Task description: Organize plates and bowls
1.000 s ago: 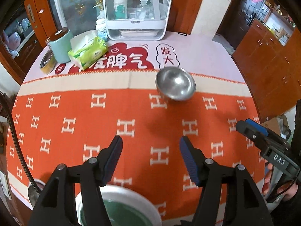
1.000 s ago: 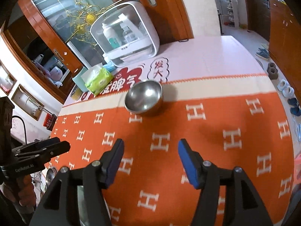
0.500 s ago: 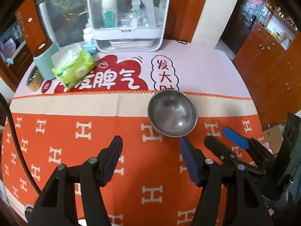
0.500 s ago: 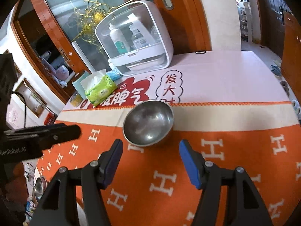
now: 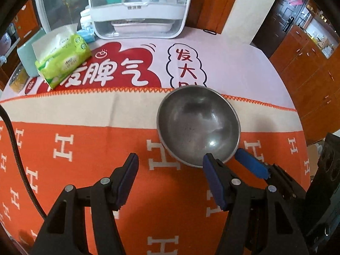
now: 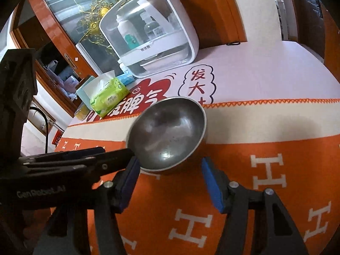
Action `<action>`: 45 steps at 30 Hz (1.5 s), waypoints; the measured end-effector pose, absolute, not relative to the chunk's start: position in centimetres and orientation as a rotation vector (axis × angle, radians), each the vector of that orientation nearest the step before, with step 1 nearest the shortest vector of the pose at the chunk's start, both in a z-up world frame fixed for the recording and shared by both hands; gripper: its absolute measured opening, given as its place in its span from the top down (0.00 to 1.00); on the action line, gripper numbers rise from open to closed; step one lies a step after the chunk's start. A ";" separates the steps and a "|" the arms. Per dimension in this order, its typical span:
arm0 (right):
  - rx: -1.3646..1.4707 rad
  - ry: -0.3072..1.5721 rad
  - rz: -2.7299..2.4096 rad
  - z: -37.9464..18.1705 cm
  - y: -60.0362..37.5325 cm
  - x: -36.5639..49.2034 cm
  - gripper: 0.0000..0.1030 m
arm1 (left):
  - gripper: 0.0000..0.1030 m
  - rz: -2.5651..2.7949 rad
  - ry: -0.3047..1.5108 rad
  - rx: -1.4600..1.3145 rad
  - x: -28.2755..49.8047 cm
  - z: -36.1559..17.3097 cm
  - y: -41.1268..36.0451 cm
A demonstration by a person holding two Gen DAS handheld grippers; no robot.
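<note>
**Both grippers closing in on a steel bowl**

A single empty steel bowl [image 5: 198, 127] is sitting upright on the cloth, straddling the seam between the cream band and the orange field. In the right wrist view it is lying just ahead of the right gripper [image 6: 170, 173], its near rim roughly level with the two blue-padded fingertips [image 6: 209, 178] and between them, though the pads are not pressing on it. In the left wrist view the bowl is resting off to the right of the left gripper [image 5: 170, 167], with only that gripper's right fingertip at its near rim.

A second ago the bowl was small and well ahead of both grippers; now it is filling the middle of each view, so both hands have been dropping toward it. The right jaws have just been narrowing, standing half apart around the bowl's near edge. The left jaws are staying half open and holding nothing. This looks like the start of a pickup, probably by the right hand.

The orange tablecloth [image 5: 85, 170] is carrying a white H pattern. Beyond the fingers, a pink mat with red characters [image 5: 119, 72], a green tissue pack [image 5: 63, 61] and a white clear-fronted cabinet of bottles [image 5: 140, 10] are standing against wooden doors.
</note>
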State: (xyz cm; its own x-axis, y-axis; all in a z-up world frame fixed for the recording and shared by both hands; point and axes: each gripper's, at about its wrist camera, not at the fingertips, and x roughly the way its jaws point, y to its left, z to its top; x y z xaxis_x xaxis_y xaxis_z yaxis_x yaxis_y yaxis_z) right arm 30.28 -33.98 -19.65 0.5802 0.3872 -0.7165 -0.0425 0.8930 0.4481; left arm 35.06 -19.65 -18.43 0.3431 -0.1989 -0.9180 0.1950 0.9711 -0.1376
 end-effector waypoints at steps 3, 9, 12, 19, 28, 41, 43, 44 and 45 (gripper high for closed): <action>0.420 0.918 0.256 -20.0 -34.2 30.2 0.52 | 0.43 -0.268 1.205 -0.021 35.2 -19.1 -19.9; 0.390 0.931 0.254 -20.0 -33.8 30.3 0.65 | 0.58 -0.279 1.237 -0.065 35.1 -19.8 -20.1; 0.394 0.939 0.246 -20.1 -33.8 30.2 0.69 | 0.63 -0.282 1.251 -0.103 34.9 -20.0 -19.9; 0.429 0.977 0.213 -20.6 -34.6 29.8 0.83 | 0.78 -0.266 1.333 -0.180 34.9 -21.2 -18.8; 0.453 1.038 0.196 -20.9 -35.2 28.6 0.91 | 0.88 -0.259 1.417 -0.282 32.9 -22.8 -17.6; 0.459 1.100 0.135 -19.1 -35.3 23.0 0.91 | 0.87 -0.323 1.464 -0.258 27.1 -21.2 -18.2; 0.452 1.114 0.133 -18.8 -35.0 21.9 0.91 | 0.87 -0.326 1.464 -0.261 25.7 -20.7 -17.9; 0.445 1.121 0.129 -18.5 -34.8 21.3 0.91 | 0.87 -0.335 1.460 -0.259 24.8 -20.4 -17.8; 0.437 1.127 0.126 -18.3 -34.6 20.8 0.91 | 0.87 -0.338 1.458 -0.258 24.0 -20.1 -17.6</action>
State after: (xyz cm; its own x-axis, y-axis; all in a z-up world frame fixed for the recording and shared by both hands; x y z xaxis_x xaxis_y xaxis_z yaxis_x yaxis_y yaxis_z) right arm 20.76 -34.59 -18.29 0.4324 0.3150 -0.8449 0.1198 0.9086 0.4001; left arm 24.02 -17.60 -20.12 0.0796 -0.3769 -0.9228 0.0683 0.9257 -0.3721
